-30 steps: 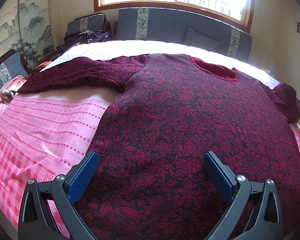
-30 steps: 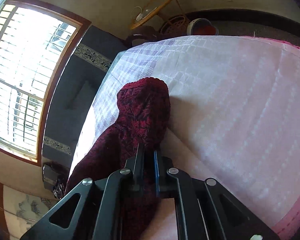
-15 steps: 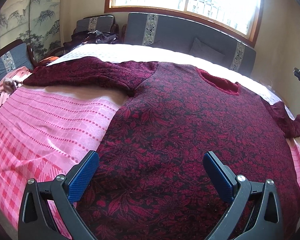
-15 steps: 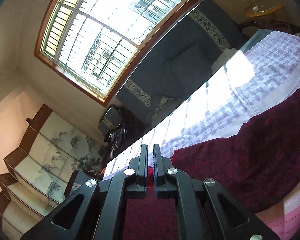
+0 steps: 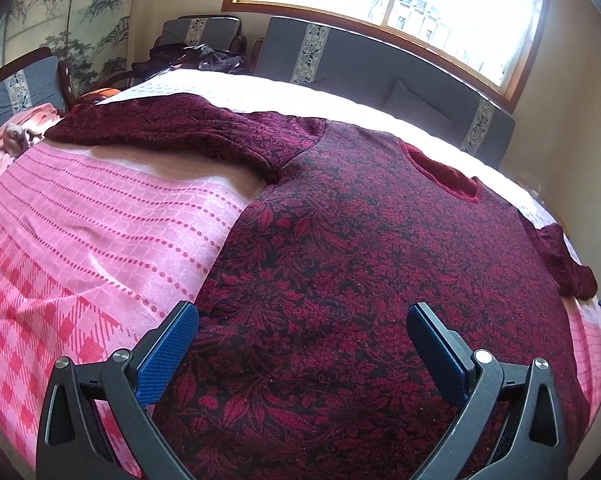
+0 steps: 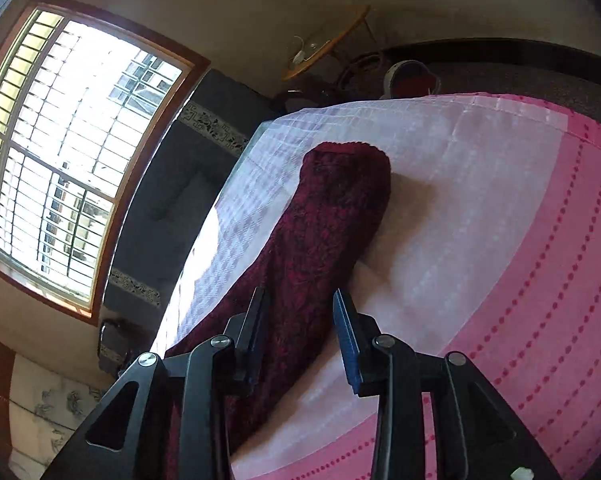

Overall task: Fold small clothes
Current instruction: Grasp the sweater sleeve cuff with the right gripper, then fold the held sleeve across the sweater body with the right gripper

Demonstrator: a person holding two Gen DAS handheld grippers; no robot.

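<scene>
Red sweater's hem cut off by the lower edge, right sleeve base behind the right tool

A bed carries everything here. It is covered by a pink and white cover with a woven grid, rows of darker pink dots and a checked band toward the near edge in the left wrist view; the far part is pale, almost white. Spread flat on the cover lies a dark red top with a floral pattern, its neckline toward the window side. One sleeve stretches out to the left across the cover; the other sleeve lies along the pale part, its cuff resting on the cover.
</scene>
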